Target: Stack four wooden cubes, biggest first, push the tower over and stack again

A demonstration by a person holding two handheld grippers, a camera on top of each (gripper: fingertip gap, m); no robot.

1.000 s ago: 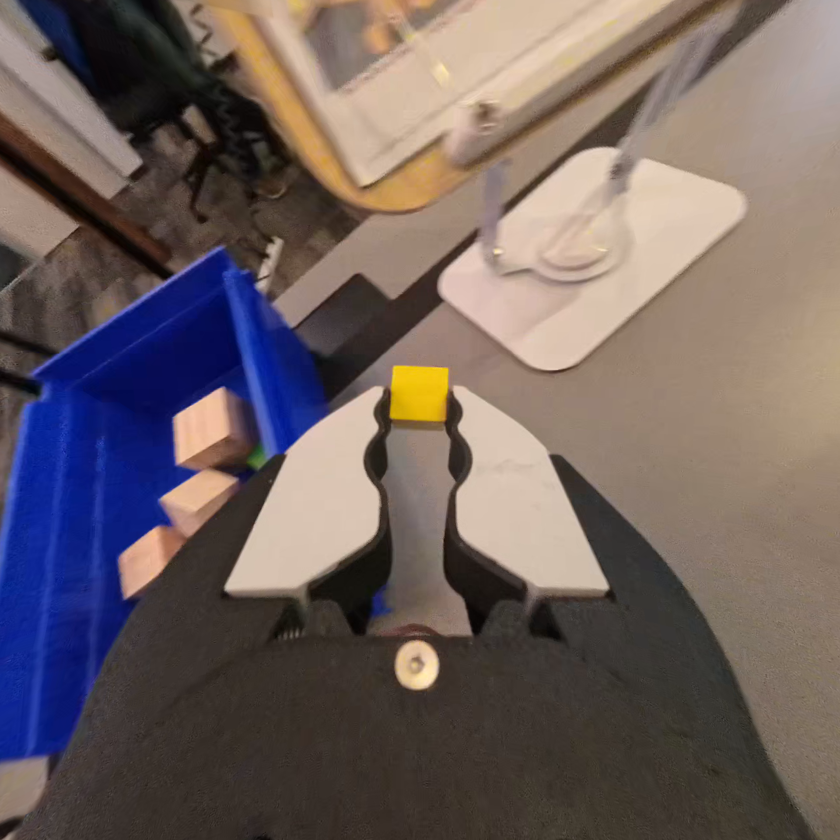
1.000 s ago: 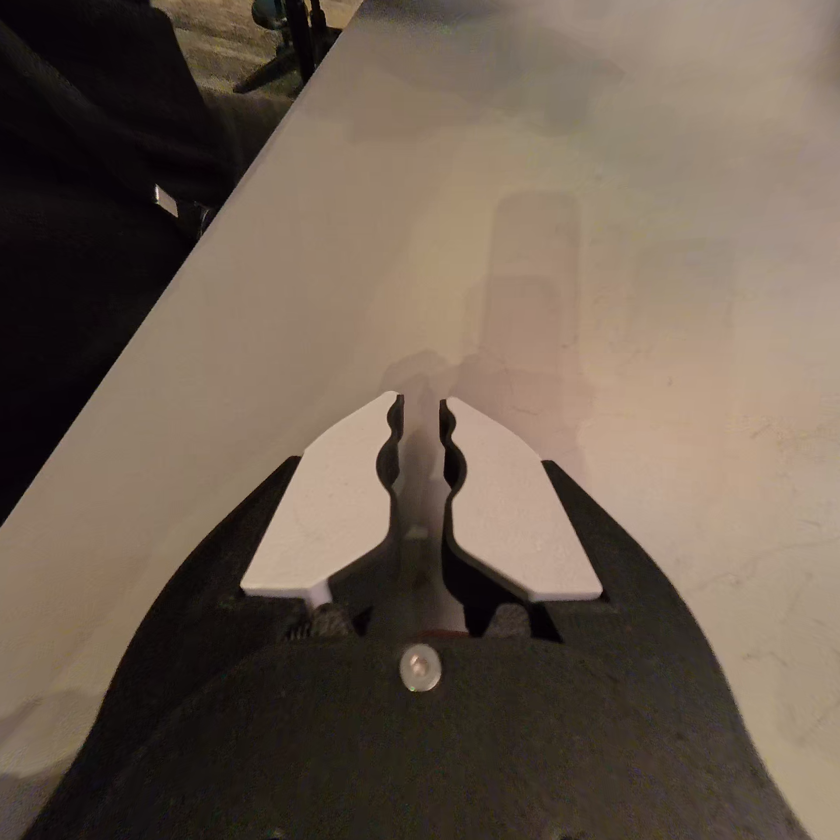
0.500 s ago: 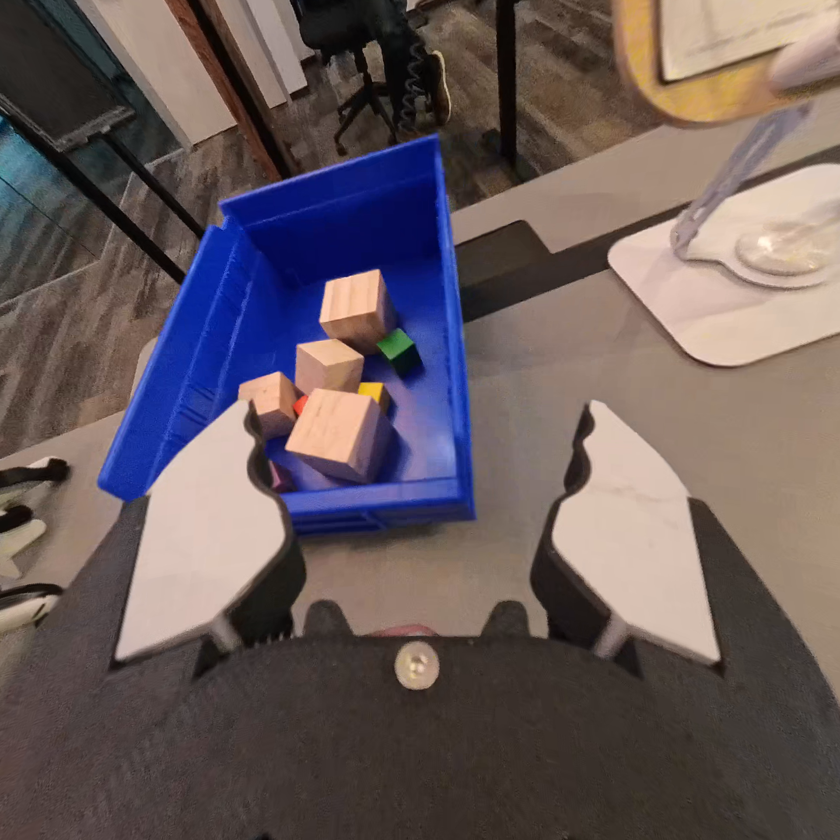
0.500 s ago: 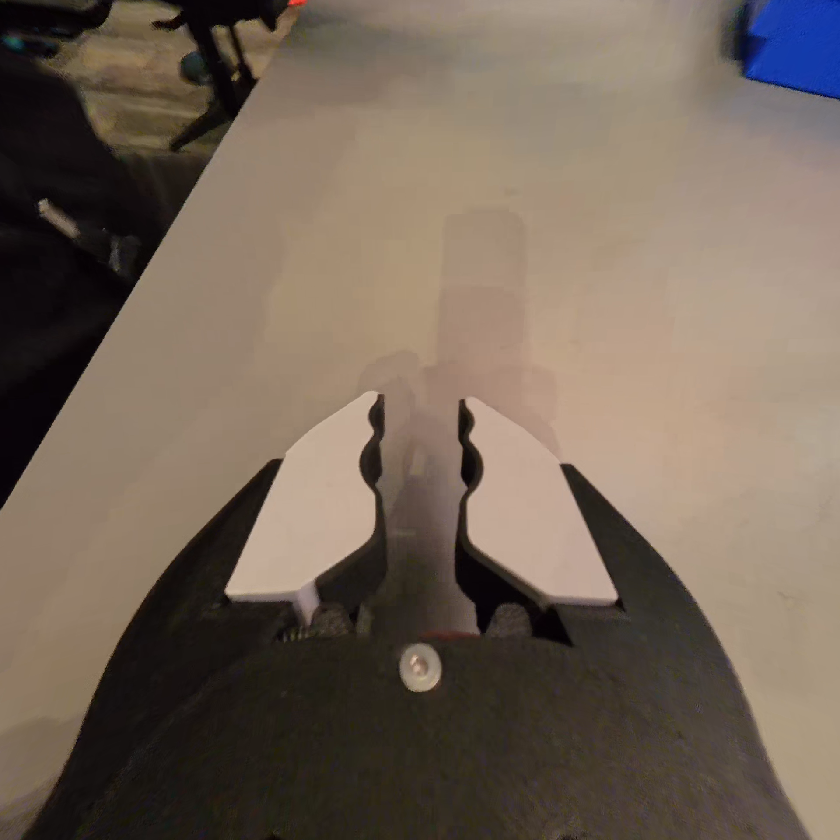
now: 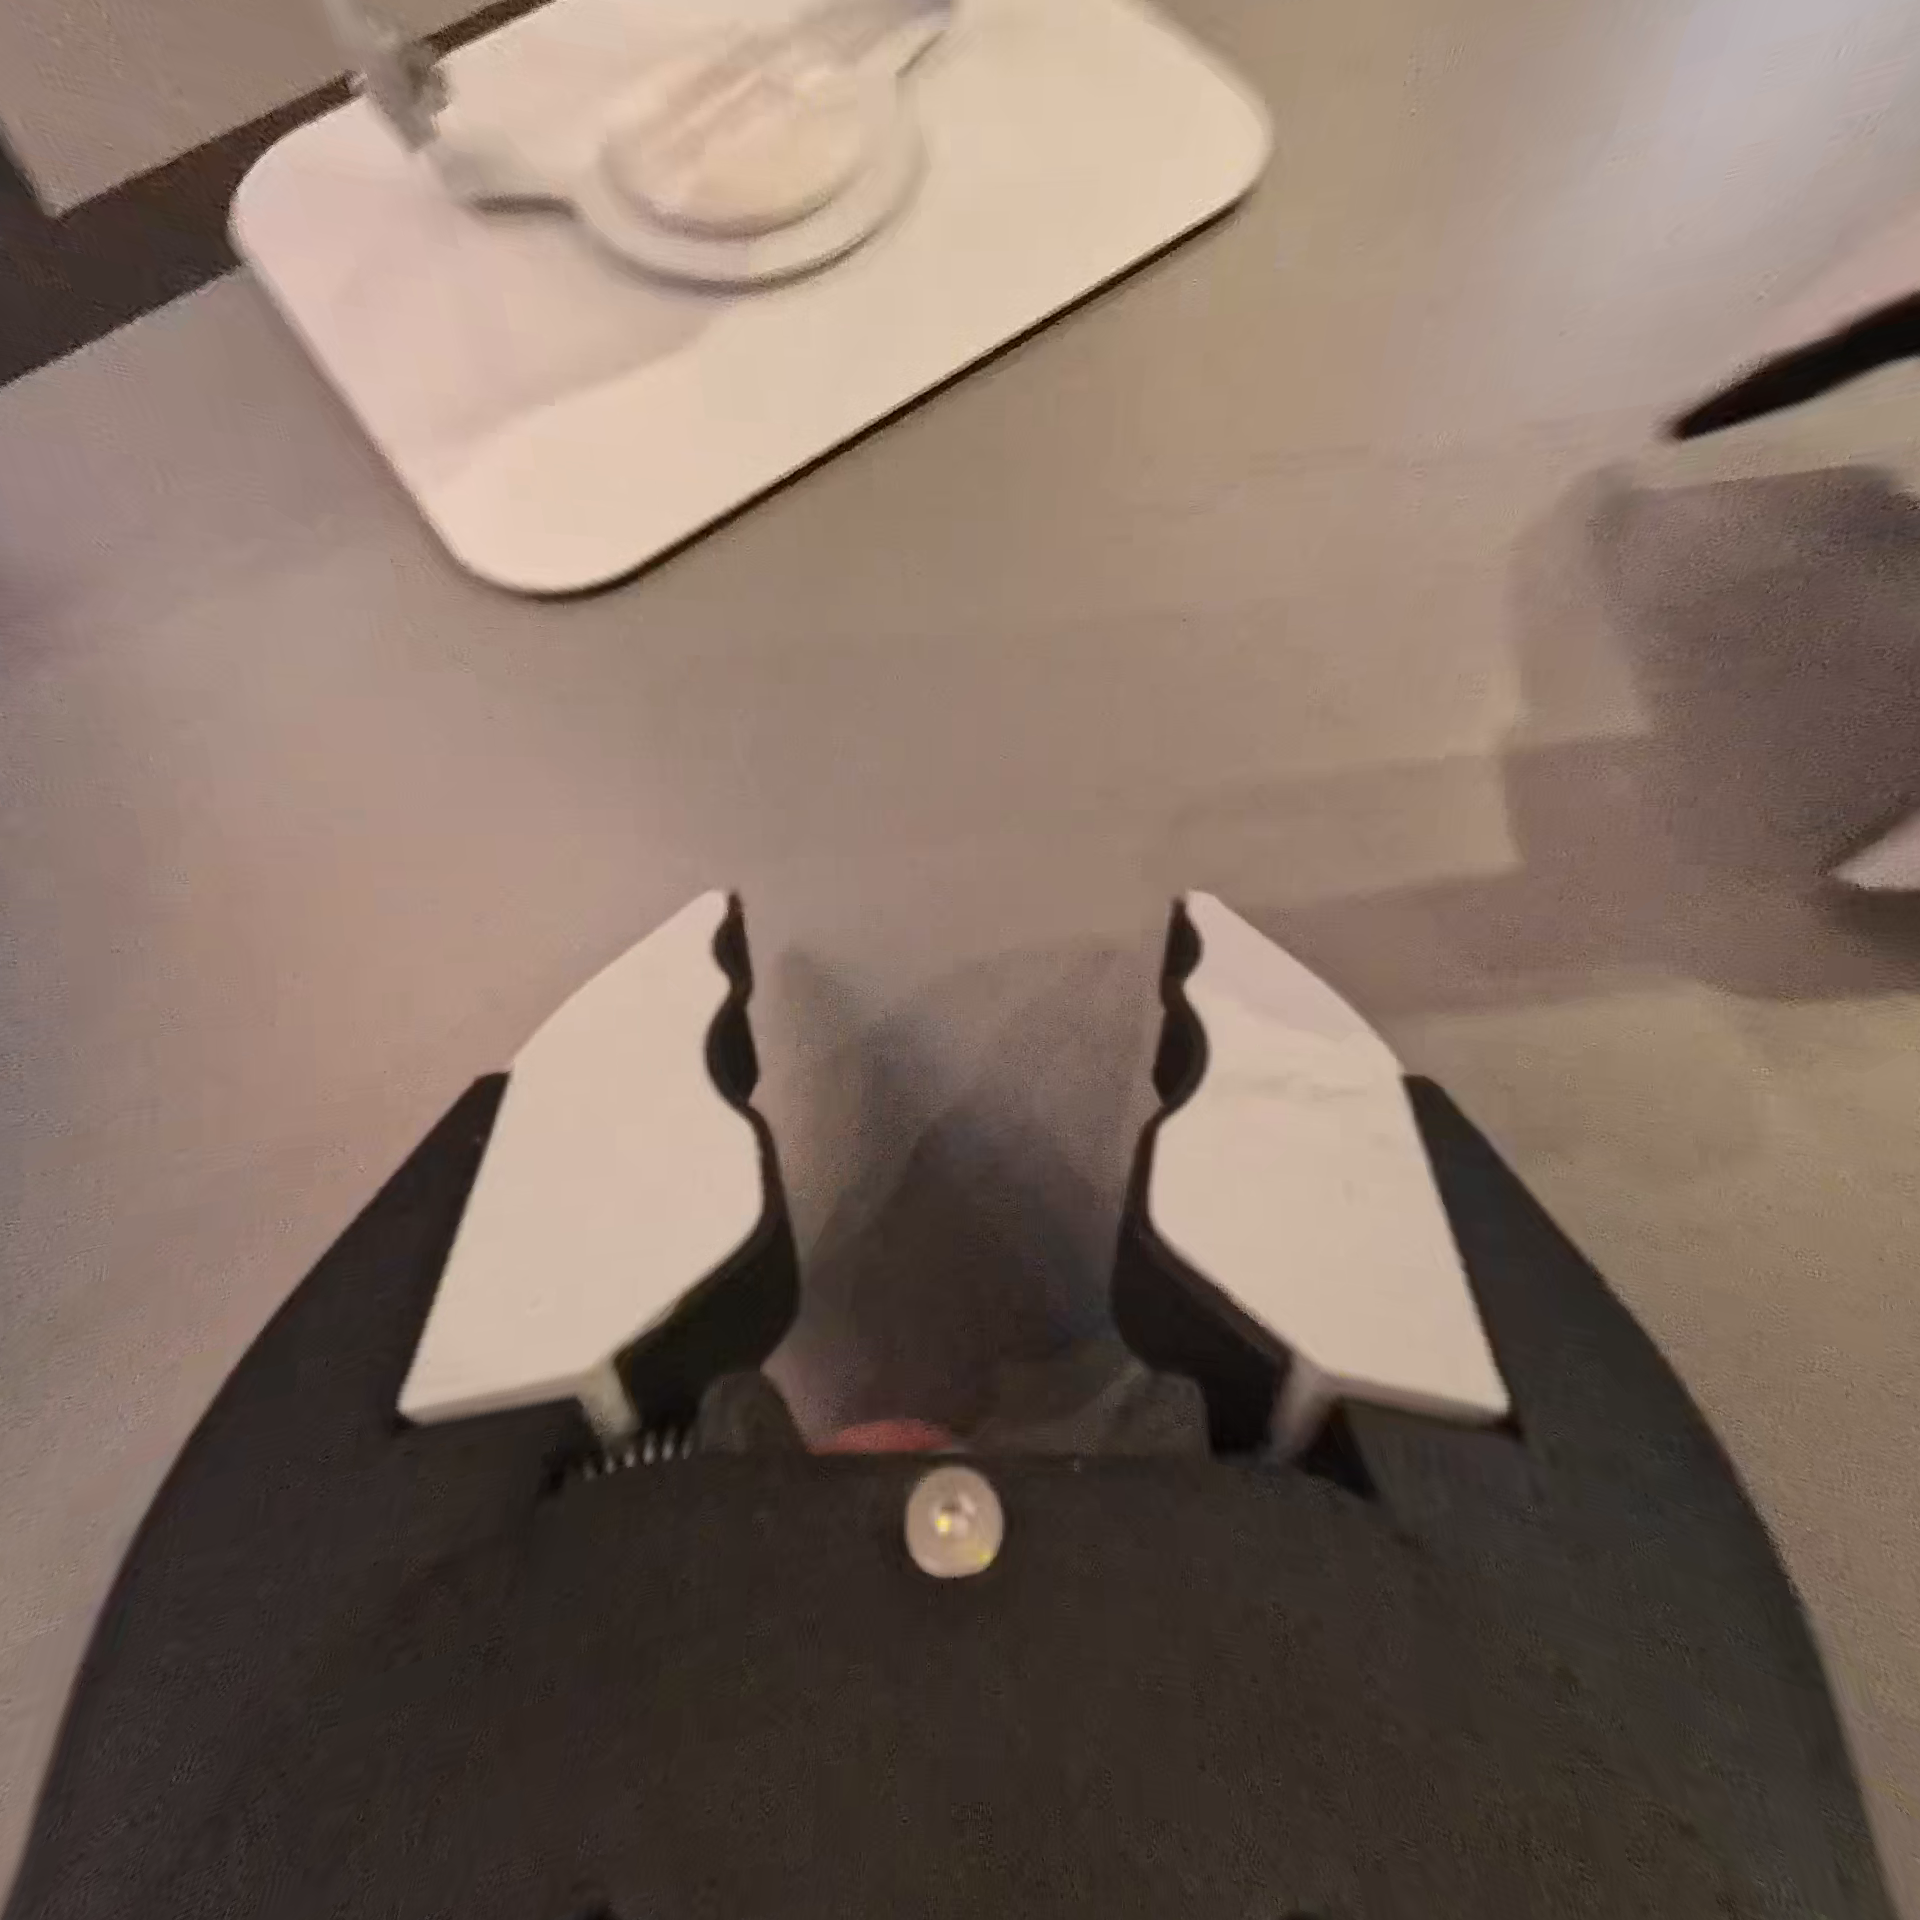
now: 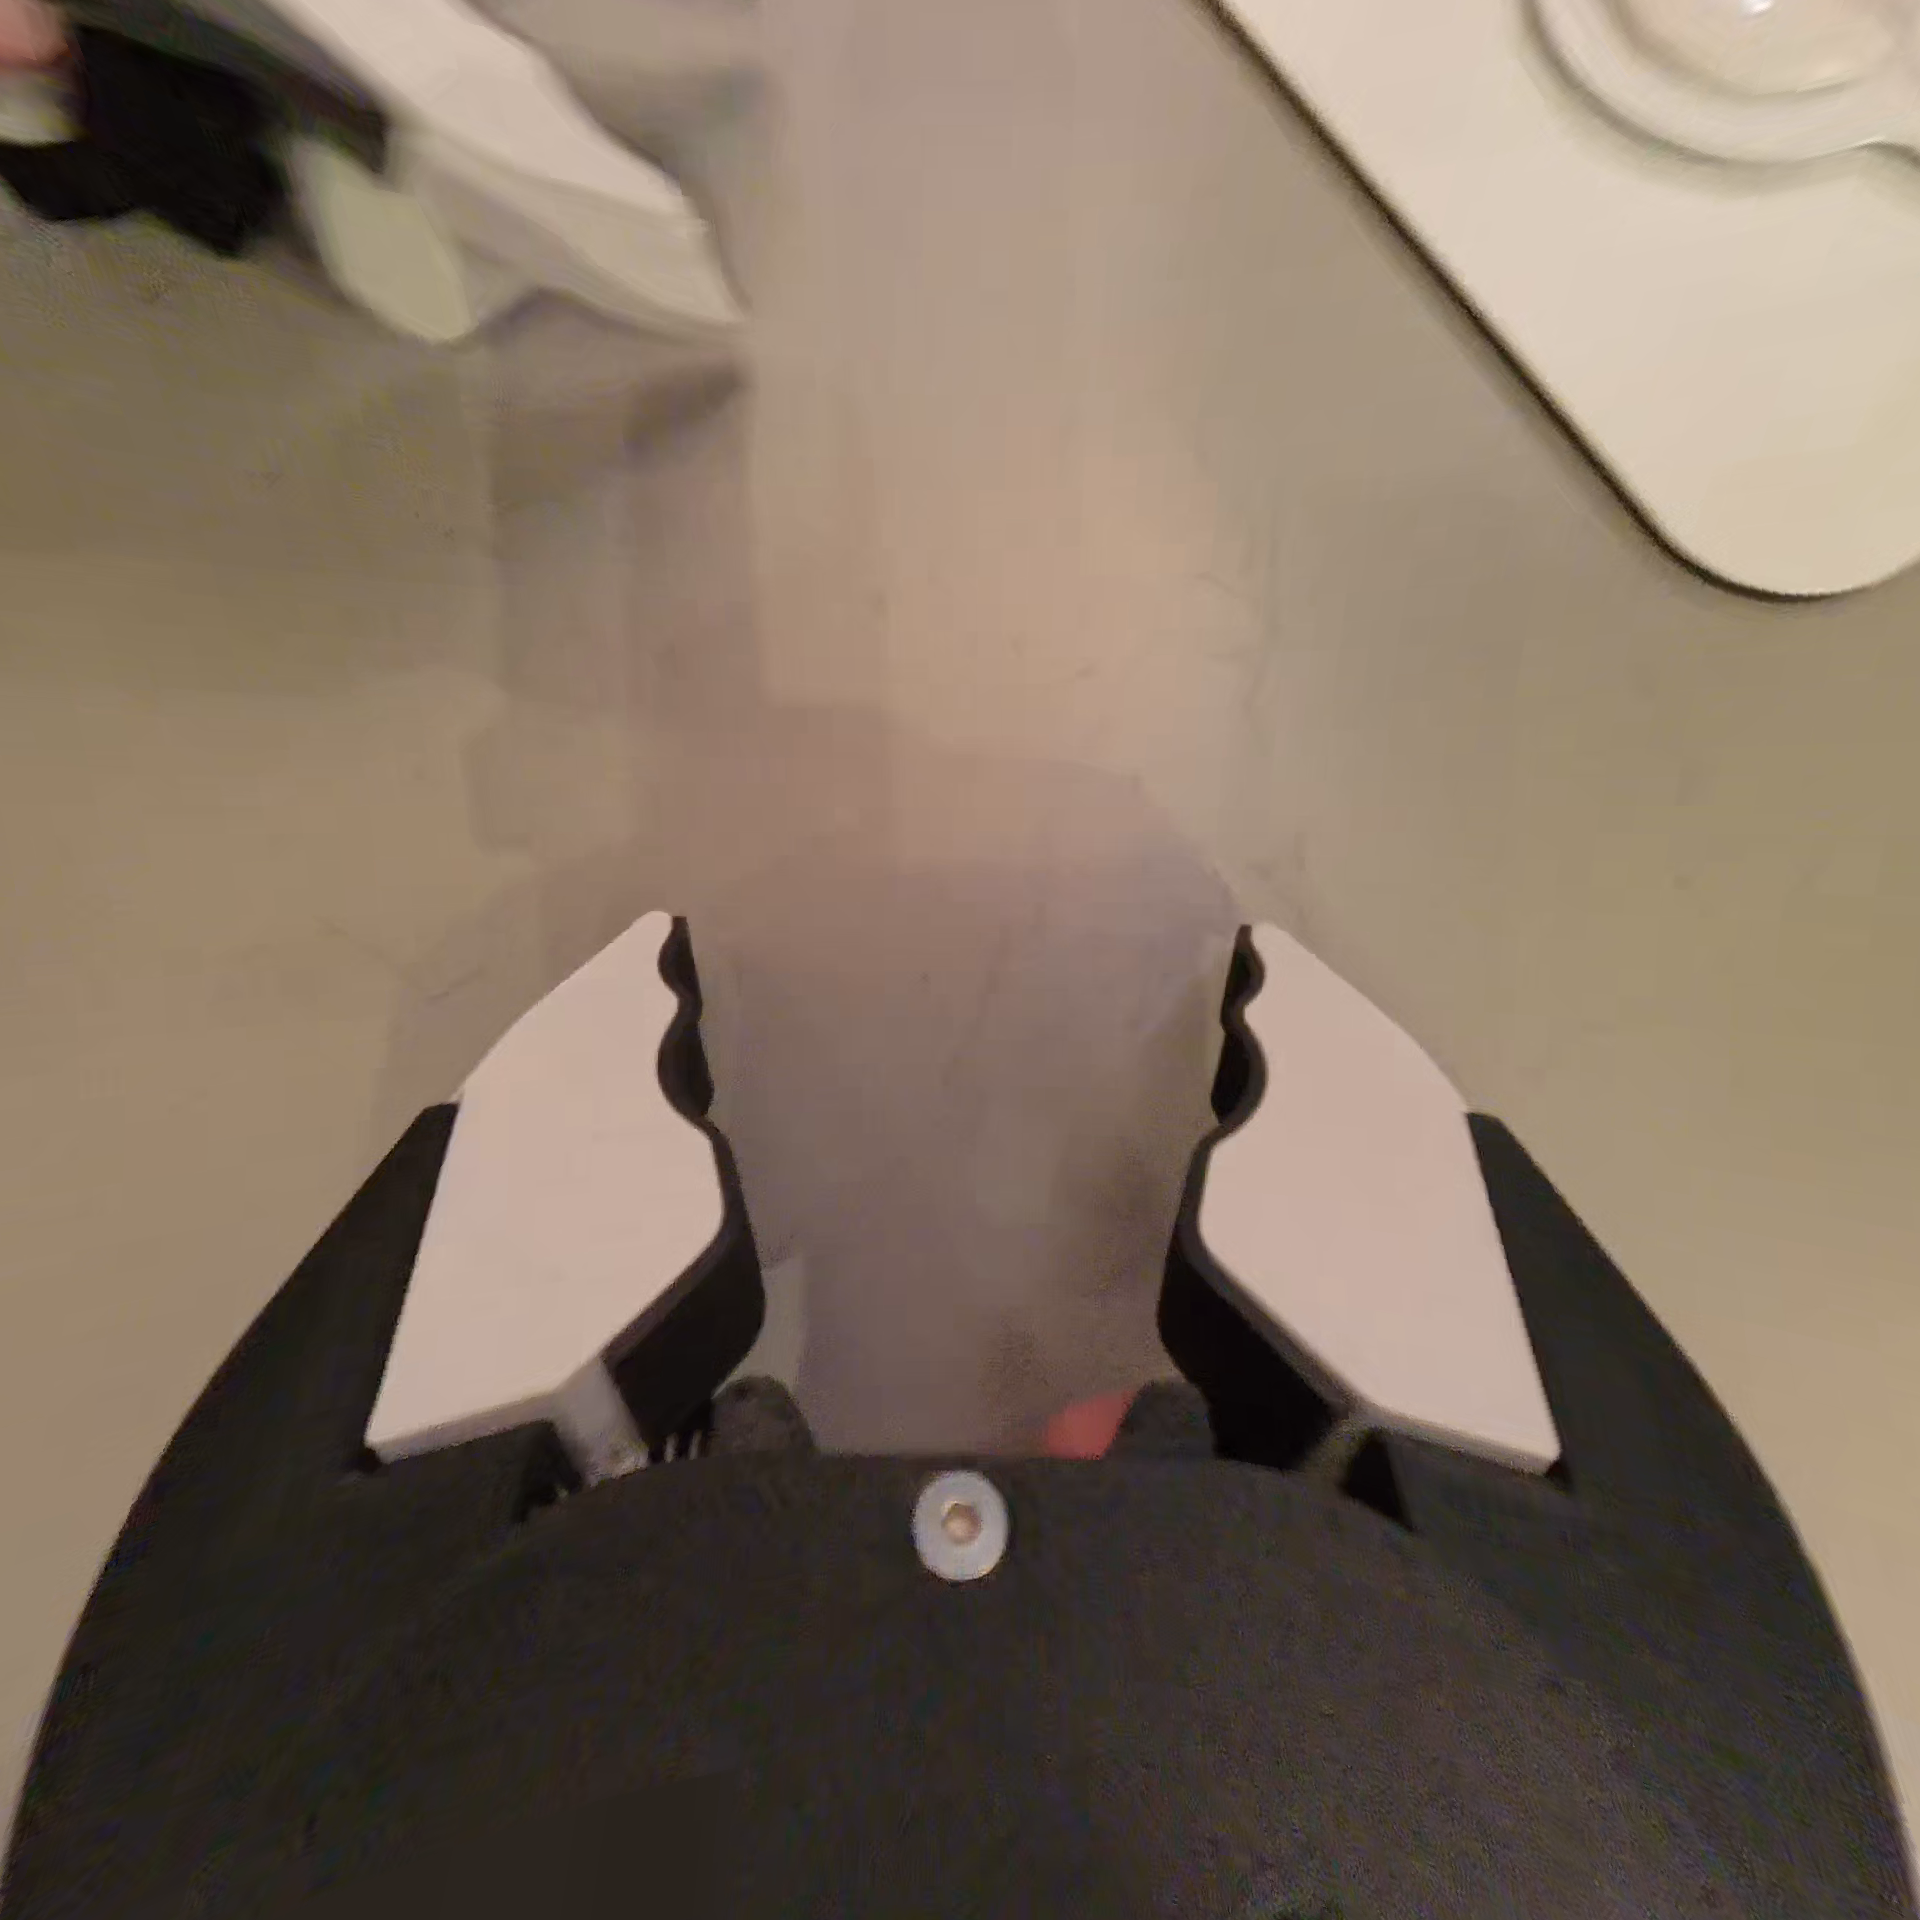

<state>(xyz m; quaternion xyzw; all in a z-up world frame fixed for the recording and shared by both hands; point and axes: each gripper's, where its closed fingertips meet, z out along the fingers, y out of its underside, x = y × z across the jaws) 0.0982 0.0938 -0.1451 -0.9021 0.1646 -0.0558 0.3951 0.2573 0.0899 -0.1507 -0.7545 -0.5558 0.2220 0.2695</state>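
Since half a second ago, the left gripper (image 5: 956, 914) has swung away from the blue bin of cubes, which has dropped out of its view, and its jaws have narrowed from a very wide spread to a moderate gap; the right gripper (image 6: 956, 935) has parted its jaws from a narrow slit to a clear gap. Both now stand apart with nothing between the fingertips, only bare table (image 5: 312, 831) beneath.

Each gripper has 2 flat pale-grey fingers (image 5: 613, 1174) with wavy black inner edges, set in a rough, matte black body with a small silver screw (image 5: 954, 1536) at its middle. Below them lies a smooth, dull grey-beige tabletop with soft shadows of the tools on it.

At the far left of the left wrist view lies a white, rounded-corner rectangular base plate (image 5: 831, 312) carrying a clear, round, glassy foot (image 5: 748, 177); the same plate (image 6: 1662, 364) shows at the far right of the right wrist view. At the far left of the right wrist view, the other gripper (image 6: 488, 197) appears, blurred by motion, pale fingers on a black body. At the right edge of the left wrist view, a dark blurred shape (image 5: 1808, 374) juts in; what it is cannot be told.

None of the wooden cubes shows in either view, so their place cannot be told.
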